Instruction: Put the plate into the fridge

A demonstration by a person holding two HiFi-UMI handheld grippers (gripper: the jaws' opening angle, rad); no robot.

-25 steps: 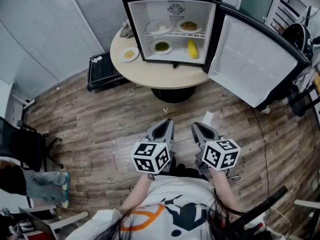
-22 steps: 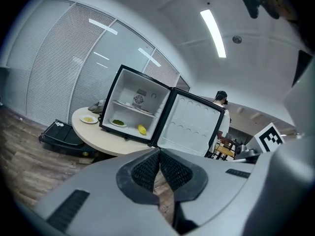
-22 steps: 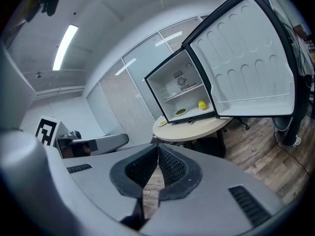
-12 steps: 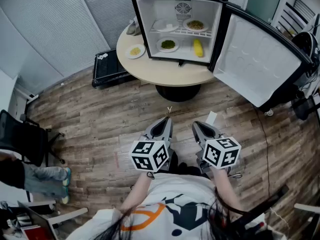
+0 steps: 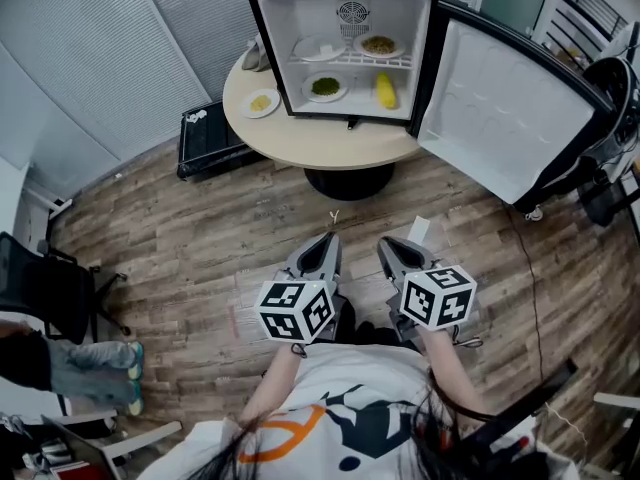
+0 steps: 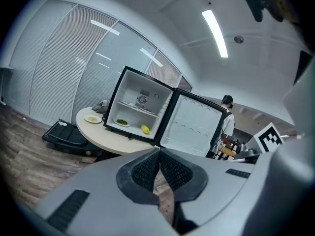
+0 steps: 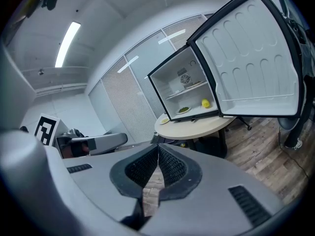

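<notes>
A small white plate [image 5: 260, 103] with yellow food sits on the round table [image 5: 300, 148], just left of the open mini fridge [image 5: 262, 38]. The same plate [image 6: 92, 119] shows far off in the left gripper view, and as the plate [image 7: 164, 121] in the right gripper view. Inside the fridge are a plate of greens [image 5: 324, 88], a yellow corn cob [image 5: 384, 91] and two plates on the upper shelf [image 5: 345, 63]. My left gripper [image 5: 328, 240] and right gripper [image 5: 385, 245] hang side by side over the floor, far from the table, both shut and holding nothing.
The fridge door [image 5: 500, 118] swings wide to the right. A black case [image 5: 210, 138] lies on the wooden floor left of the table. A black chair [image 5: 50, 288] and a person's legs [image 5: 90, 368] are at the far left. Another person [image 6: 224, 122] stands behind the door.
Only the head view has swayed a little, shifting the fridge and table in the picture. Both grippers stay shut in the same place.
</notes>
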